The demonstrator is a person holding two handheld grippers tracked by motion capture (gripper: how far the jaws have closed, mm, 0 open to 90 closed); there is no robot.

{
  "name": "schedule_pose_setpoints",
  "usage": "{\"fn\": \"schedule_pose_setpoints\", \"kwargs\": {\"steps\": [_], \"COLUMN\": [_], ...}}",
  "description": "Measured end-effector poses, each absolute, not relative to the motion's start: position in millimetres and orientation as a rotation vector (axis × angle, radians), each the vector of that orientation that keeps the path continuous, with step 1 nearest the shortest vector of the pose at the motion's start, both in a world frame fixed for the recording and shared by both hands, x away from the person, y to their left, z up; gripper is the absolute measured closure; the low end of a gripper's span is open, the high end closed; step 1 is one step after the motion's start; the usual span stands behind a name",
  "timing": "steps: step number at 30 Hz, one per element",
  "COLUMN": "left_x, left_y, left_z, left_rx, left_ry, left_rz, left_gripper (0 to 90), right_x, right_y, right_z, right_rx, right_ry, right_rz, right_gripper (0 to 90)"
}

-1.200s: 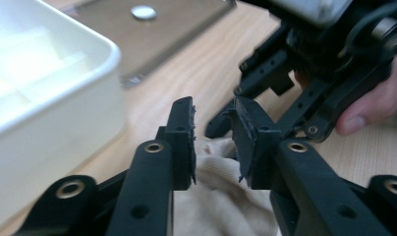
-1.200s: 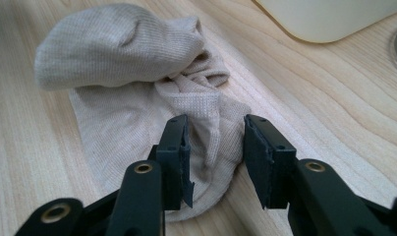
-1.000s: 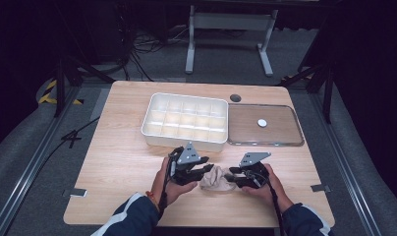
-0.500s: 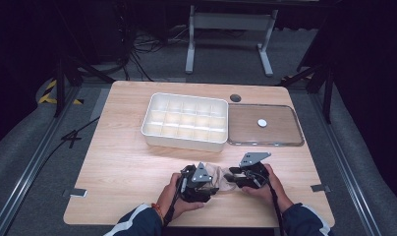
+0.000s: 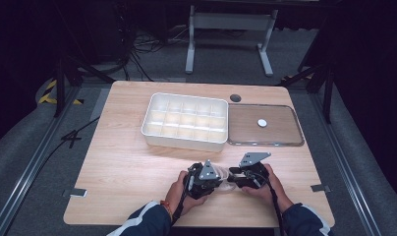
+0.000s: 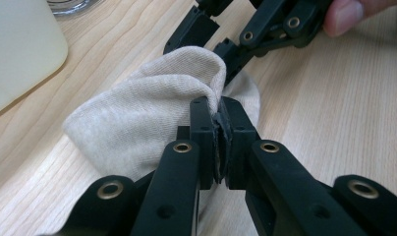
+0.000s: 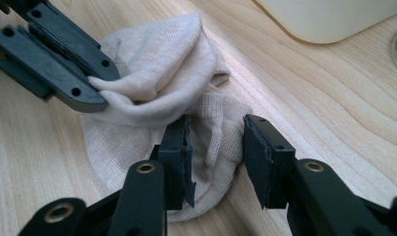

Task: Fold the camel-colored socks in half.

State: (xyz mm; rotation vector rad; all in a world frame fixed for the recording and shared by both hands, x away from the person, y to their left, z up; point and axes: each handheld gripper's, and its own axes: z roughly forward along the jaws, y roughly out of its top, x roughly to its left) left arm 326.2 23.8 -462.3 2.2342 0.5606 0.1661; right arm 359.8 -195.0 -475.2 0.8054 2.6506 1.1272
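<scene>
Pinching sock (image 6: 137,113) fold, left tool (image 6: 220,142)

sock (image 5: 227,180) | mostly hidden between claws | tray (image 6: 19,49) cut off

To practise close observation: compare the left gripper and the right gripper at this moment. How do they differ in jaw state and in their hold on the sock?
The left gripper has just closed its jaws, which stand shut, pinching a fold of the beige sock; the right gripper has its jaws apart, with sock fabric lying between them unpinched. The left lifts its fold; the right stays low over the flat part. Both are black, hand-held, and meet at the sock.
</scene>
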Motion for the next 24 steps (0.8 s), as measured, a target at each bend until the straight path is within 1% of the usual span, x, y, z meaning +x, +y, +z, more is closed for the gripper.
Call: {"fn": "schedule_pose_setpoints", "kwargs": {"steps": [4, 5, 7, 9, 12, 14, 18, 19, 20, 21, 23, 24], "left_x": [325.8, 326.4, 325.8, 324.1, 323.4, 324.4, 325.5, 324.5, 323.4, 321.8, 317.1, 314.7], "left_y": [21.4, 20.7, 16.6, 12.7, 11.6, 11.7, 11.9, 12.5, 13.5, 15.7, 23.9, 29.3], "left_z": [-459.7, -459.9, -463.6, -469.1, -473.2, -474.5, -475.1, -473.7, -471.8, -468.4, -458.6, -453.3], "left_rx": [2.167, 2.164, 2.199, 2.232, 2.228, 2.222, 2.215, 2.220, 2.219, 2.218, 2.212, 2.211], "left_ry": [0.577, 0.563, 0.546, 0.534, 0.535, 0.534, 0.519, 0.512, 0.503, 0.488, 0.456, 0.445], "left_rz": [0.155, 0.143, 0.112, 0.112, 0.110, 0.104, 0.087, 0.083, 0.080, 0.073, 0.056, 0.068], "left_gripper": [85.1, 83.1, 81.8, 77.6, 76.5, 74.6, 67.2, 64.1, 59.0, 55.6, 52.0, 50.8], "right_x": [359.7, 359.7, 360.0, 360.1, 361.7, 361.7, 358.9, 357.5, 355.4, 353.5, 350.2, 348.9], "right_y": [-194.6, -194.6, -194.6, -194.9, -196.8, -201.3, -208.7, -207.8, -205.5, -203.0, -198.9, -197.4], "right_z": [-475.1, -475.2, -475.4, -475.4, -473.5, -468.5, -453.0, -450.8, -448.4, -446.5, -443.4, -442.1], "right_rx": [0.808, 0.808, 0.802, 0.810, 0.833, 0.836, 0.848, 0.834, 0.813, 0.796, 0.757, 0.742], "right_ry": [2.649, 2.650, 2.648, 2.649, 2.651, 2.618, 2.510, 2.501, 2.493, 2.485, 2.465, 2.452], "right_rz": [1.122, 1.124, 1.123, 1.127, 1.120, 1.134, 1.283, 1.299, 1.310, 1.312, 1.325, 1.332], "right_gripper": [63.8, 63.9, 63.9, 63.8, 62.7, 65.2, 70.0, 70.8, 71.8, 72.2, 73.8, 75.2]}}
